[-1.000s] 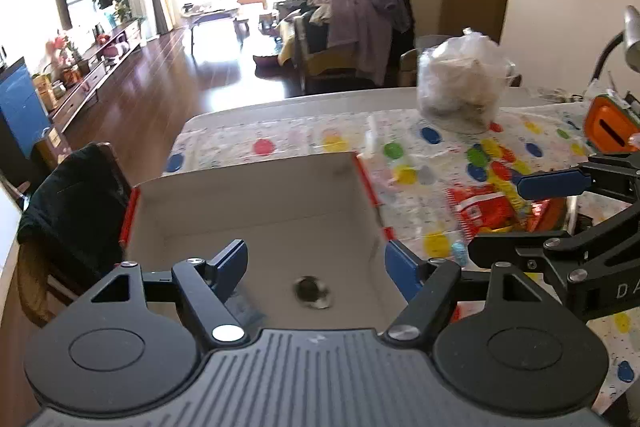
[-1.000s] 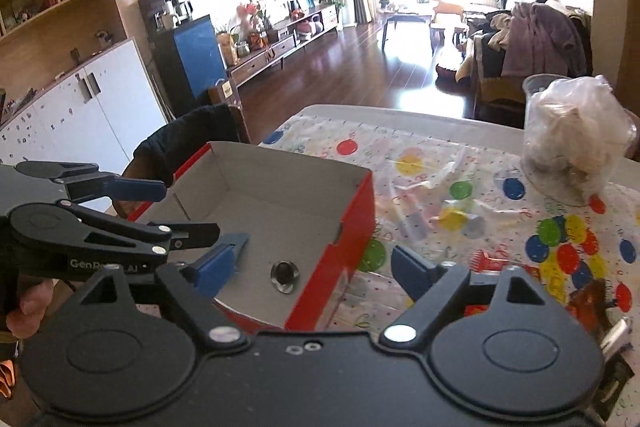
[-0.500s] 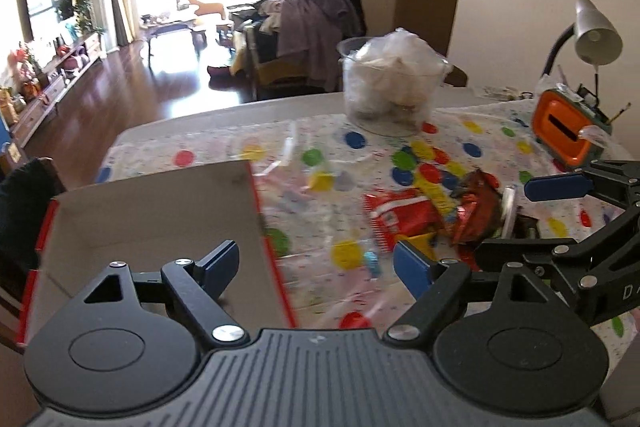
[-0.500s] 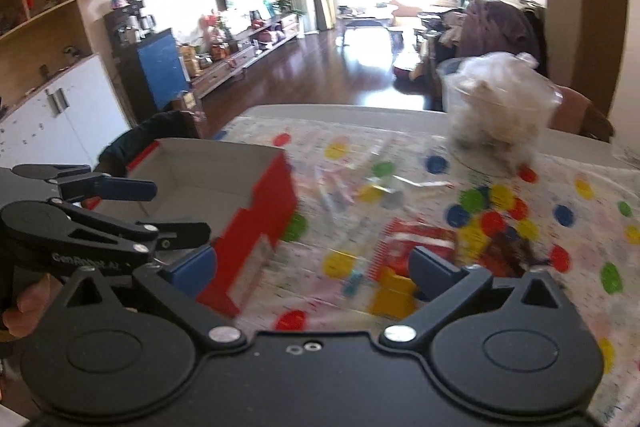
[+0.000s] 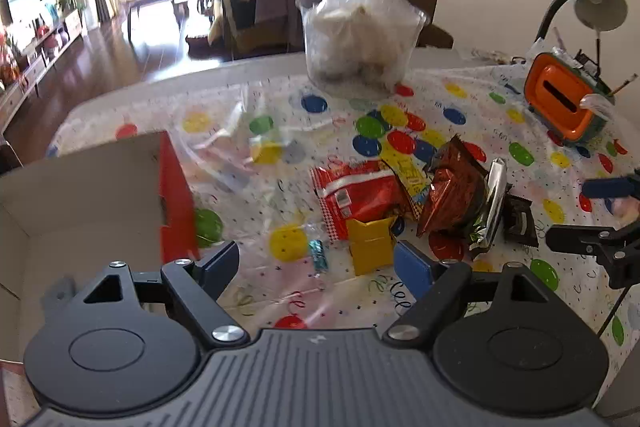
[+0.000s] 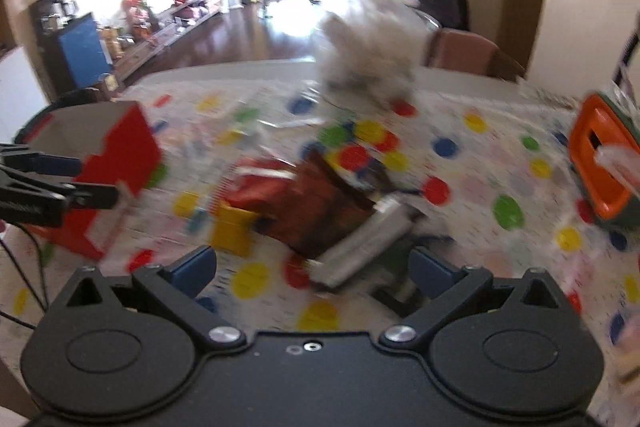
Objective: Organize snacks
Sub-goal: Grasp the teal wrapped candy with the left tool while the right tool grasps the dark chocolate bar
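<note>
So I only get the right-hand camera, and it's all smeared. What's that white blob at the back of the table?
Observer: A clear plastic tub with a crumpled white bag stuffed inside it.
Operator: And the silvery strip in the middle of my picture?
Observer: A foil packet, shiny silver with green at its lower end, leaning against a brown snack bag.
Operator: Is there anything off to the right that I miss?
Observer: Yes, a grey desk lamp rises behind the orange box.
</note>
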`<control>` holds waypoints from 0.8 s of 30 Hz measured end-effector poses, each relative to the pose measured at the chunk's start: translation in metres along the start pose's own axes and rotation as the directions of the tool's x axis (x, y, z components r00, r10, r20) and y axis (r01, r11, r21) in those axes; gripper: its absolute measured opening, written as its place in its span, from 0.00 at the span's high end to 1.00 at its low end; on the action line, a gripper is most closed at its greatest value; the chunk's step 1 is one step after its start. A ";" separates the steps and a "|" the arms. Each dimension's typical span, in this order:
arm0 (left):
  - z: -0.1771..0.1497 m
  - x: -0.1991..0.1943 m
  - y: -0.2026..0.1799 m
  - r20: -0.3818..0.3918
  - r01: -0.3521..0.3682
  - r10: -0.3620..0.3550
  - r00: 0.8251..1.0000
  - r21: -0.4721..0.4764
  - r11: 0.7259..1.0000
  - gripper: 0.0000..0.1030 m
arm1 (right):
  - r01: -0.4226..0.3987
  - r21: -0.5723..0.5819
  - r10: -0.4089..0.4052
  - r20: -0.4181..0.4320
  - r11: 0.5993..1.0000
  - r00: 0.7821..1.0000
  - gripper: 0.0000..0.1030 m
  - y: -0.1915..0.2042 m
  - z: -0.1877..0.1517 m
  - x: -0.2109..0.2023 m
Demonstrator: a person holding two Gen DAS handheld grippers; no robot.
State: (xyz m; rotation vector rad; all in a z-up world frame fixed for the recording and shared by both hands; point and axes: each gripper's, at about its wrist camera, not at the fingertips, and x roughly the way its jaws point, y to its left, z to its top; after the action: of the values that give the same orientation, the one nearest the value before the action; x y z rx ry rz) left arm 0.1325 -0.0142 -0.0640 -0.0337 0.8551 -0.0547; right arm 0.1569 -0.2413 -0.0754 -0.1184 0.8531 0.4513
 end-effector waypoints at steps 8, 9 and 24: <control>0.006 0.045 -0.009 -0.068 -0.019 0.018 0.998 -0.014 1.000 0.18 | 0.070 0.119 -0.061 -0.076 0.990 0.995 0.03 -0.059 -0.017 0.036; 0.006 0.051 -0.010 -0.080 -0.022 0.020 0.997 -0.018 1.000 0.18 | 0.074 0.135 -0.063 -0.087 0.988 0.994 0.04 -0.064 -0.018 0.041; 0.014 0.125 0.000 -0.260 -0.070 0.042 0.965 -0.103 0.992 0.27 | 0.152 0.286 -0.085 -0.236 0.946 0.968 0.25 -0.093 -0.017 0.099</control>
State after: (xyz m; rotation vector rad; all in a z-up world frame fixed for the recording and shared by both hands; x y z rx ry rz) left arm 0.2252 -0.0223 -0.1489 -0.1087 1.1185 0.0430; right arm 0.2417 -0.2965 -0.1676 0.0645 1.1185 0.1904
